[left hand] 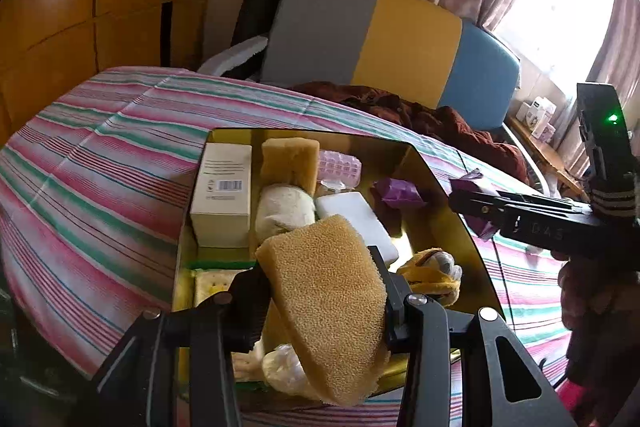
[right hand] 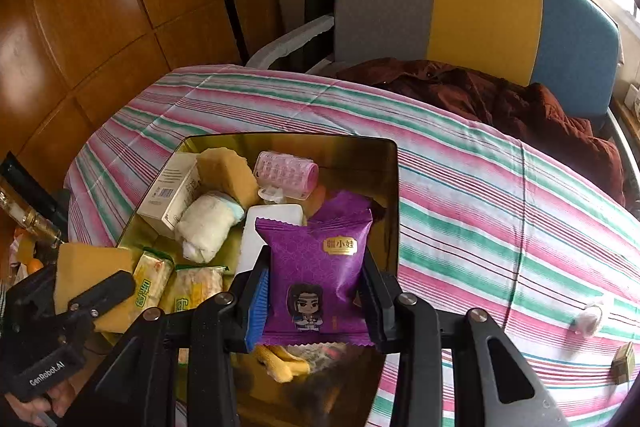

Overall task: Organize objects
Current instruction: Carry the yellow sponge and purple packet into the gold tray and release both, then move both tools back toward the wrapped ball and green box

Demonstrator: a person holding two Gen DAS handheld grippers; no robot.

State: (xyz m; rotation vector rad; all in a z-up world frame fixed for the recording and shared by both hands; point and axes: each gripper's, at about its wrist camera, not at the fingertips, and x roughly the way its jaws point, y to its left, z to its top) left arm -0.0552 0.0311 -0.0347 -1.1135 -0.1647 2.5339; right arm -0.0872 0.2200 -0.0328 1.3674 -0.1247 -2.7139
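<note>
Left gripper (left hand: 320, 301): clamped on sponge (left hand: 324, 303), above box's (left hand: 436, 183) near edge.
Right gripper (right hand: 316, 291): clamped on purple packet (right hand: 316, 267), upright, over box's right side.

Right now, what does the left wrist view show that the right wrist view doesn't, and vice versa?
Left wrist only: the left claw shut on a tan sponge, seen face-on; a yellow plush toy in the tray; bright window with curtains.

Right wrist only: the right claw shut on a purple snack packet, its cartoon print readable; green-labelled snack packs; small items on the cloth at far right.

Both: gold tray on the striped cloth, white box, pink roller, second sponge, grey-yellow-blue chair back.
</note>
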